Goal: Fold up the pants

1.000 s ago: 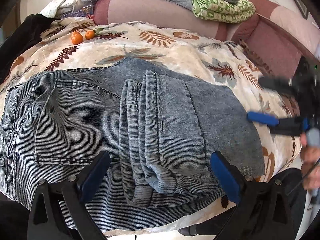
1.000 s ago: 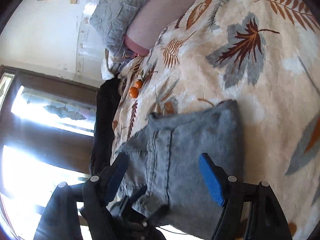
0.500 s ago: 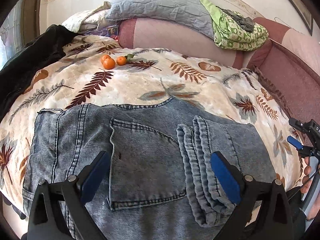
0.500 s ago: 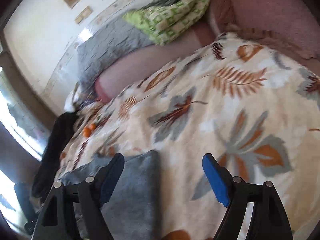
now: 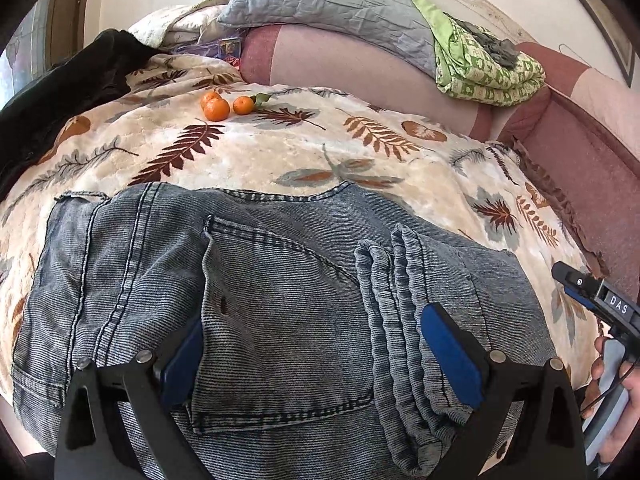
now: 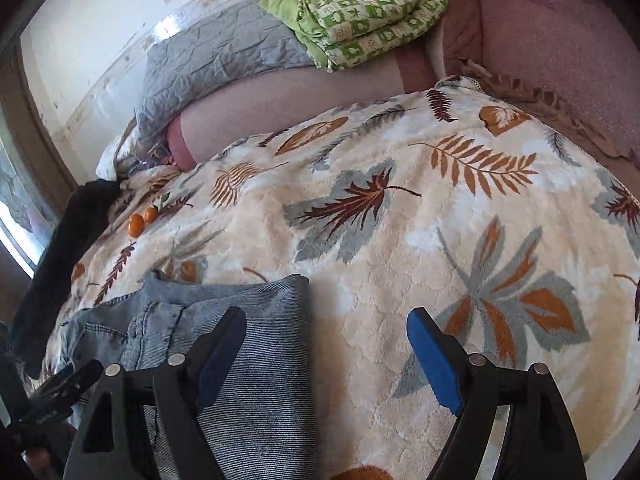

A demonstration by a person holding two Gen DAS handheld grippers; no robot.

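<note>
Jeans, grey-blue washed denim, lie folded on the near part of a bed under a cream blanket with a leaf print. A back pocket faces up in the middle, and the hemmed leg ends lie doubled over the right part of the stack. The left claw hangs just above the denim, its blue pads spread wide with nothing gripped: one pad is over the pocket's left edge, the other just right of the leg hems. The right claw is likewise wide open and empty, straddling the right edge of the folded jeans, with its left pad over denim and its right pad over bare blanket. In the left wrist view it appears at the right margin, held by a hand. Three tangerines sit on the far left of the blanket. A green patterned quilt and a grey pillow rest on the pink headboard beyond.
</note>
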